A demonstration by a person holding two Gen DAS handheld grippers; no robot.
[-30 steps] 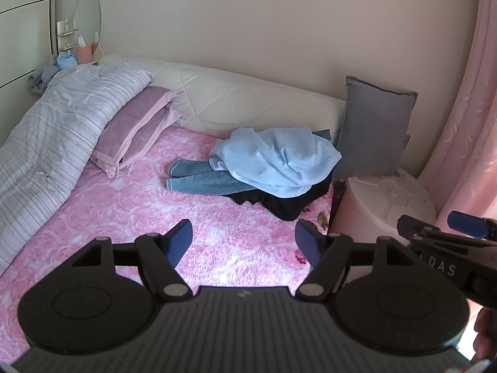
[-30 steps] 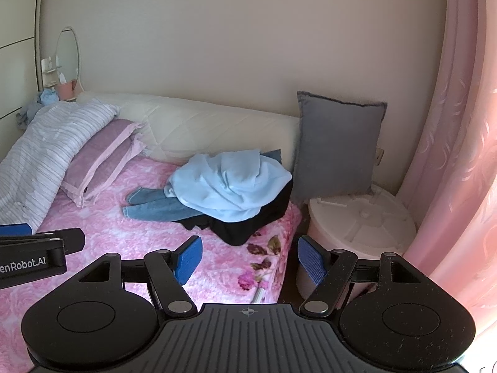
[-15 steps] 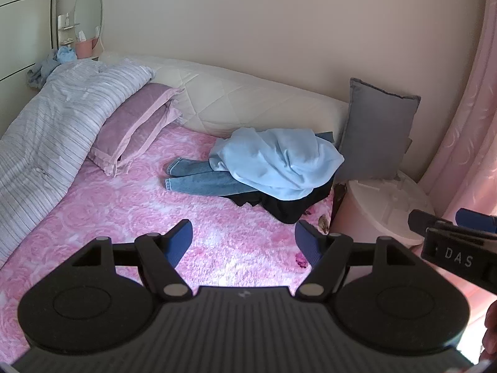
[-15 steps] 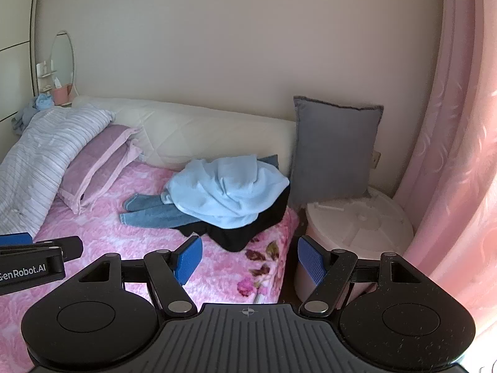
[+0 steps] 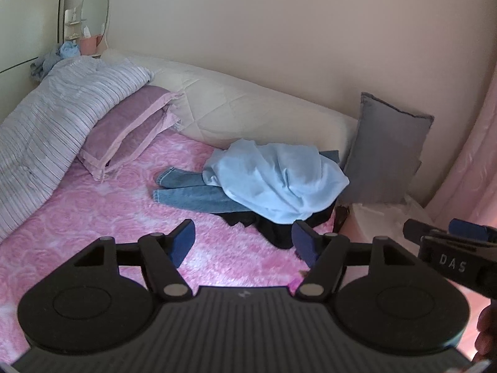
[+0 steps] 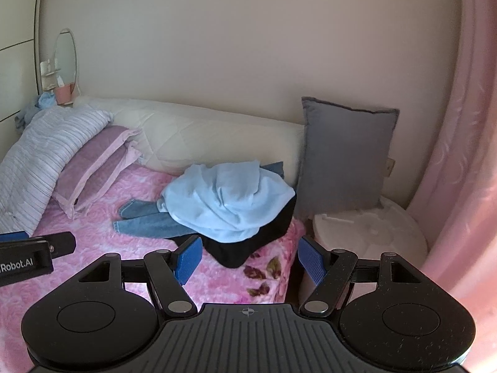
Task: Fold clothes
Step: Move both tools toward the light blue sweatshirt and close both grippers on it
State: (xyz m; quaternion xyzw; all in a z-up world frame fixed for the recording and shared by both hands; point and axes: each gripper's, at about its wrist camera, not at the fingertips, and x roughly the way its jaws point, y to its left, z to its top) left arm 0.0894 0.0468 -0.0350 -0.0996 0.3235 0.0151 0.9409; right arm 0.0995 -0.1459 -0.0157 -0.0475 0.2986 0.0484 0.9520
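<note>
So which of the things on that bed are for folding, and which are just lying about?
For the job:
light blue top, on top of the heap
jeans
black garment underneath

Just lying about:
purple pillow
striped duvet
grey cushion
white round container
pink curtain

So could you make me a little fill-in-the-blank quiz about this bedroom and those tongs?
1. The light blue garment lies on top of a pair of ____.
2. Both the left tongs and the right tongs are ____ and hold nothing.
3. The cushion leaning on the wall is ____ in colour.
4. The clothes pile rests on a ____ bedspread.

Missing words: jeans; open; grey; pink
</note>
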